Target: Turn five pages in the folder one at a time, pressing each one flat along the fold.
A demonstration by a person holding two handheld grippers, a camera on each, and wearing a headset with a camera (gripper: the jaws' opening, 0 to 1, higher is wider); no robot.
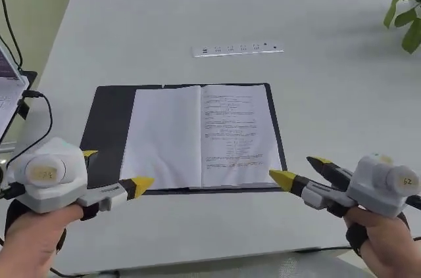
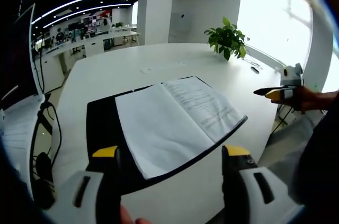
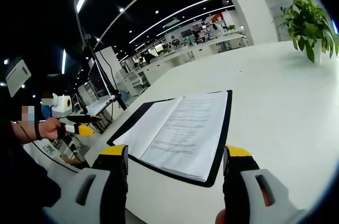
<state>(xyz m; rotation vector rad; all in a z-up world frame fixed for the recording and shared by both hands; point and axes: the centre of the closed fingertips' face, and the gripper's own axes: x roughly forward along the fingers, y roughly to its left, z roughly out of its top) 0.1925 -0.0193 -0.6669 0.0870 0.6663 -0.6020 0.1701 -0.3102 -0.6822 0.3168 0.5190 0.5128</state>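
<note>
Near left: left gripper (image 1: 115, 169), hand-held, jaws spread wide, nothing between them, tips just short of the folder's near left edge, apart from it.

Near right: right gripper (image 1: 299, 169), likewise wide and empty, upper tip close to the near right corner of the folder, not judged touching.

Middle of the white table (image 1: 197, 15): folder (image 1: 108, 127) lying open and flat, black cover showing as a broad band on the left and a thin border on the right. On the left of the fold (image 1: 200, 137) a blank page (image 1: 164, 137); on the right a printed page (image 1: 233, 133). Both flat, no corner raised. Same layout confirmed from the left gripper view and the right gripper view.

Far of the folder: white power strip (image 1: 237, 48), well apart. Far right corner: potted plant (image 1: 404, 2). Left edge: dark cable (image 1: 46, 120) trailing off the table side.

Judged step: poised for a turn, no page in hand; number of pages already turned not readable from the stack.

Judged next move: right gripper to the near right corner of the printed page, jaws narrowed to pinch one sheet only, then lift and sweep leftward over the fold. Left gripper well placed to receive or hold down the left side. After that, a press along the fold from near to far. Main risk: catching two sheets at once, or dragging the light folder across the smooth table.
</note>
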